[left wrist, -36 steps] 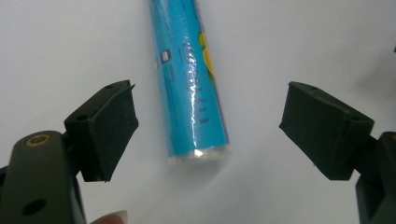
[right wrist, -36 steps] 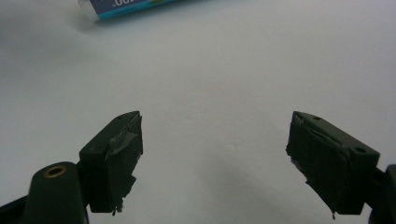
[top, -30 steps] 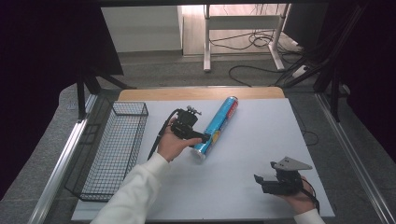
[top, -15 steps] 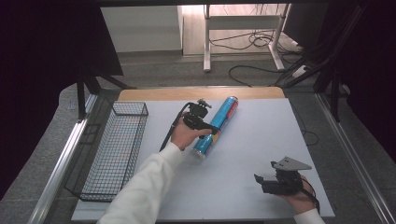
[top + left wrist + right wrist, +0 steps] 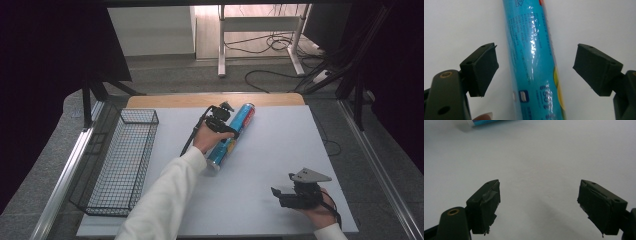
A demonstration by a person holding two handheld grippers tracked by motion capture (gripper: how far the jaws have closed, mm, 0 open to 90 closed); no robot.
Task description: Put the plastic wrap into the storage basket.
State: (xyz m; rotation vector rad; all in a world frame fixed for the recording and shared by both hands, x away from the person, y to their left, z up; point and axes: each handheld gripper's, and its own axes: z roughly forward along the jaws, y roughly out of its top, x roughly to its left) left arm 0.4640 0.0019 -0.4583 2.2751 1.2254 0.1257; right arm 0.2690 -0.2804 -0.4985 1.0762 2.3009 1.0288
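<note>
The blue tube [image 5: 231, 135] lies on the white table [image 5: 280, 145], mid-left, its middle hidden under the left gripper [image 5: 221, 123]. The tube's print is perhaps too blurred to read. That gripper's pads [image 5: 482, 68] stand apart, astride the tube, untouched. The right gripper [image 5: 537, 205], near right, gapes over bare table.

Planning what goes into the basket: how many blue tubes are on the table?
1. The blue tube lies on the white table, right of the wire basket, between the left gripper's open jaws.
</note>
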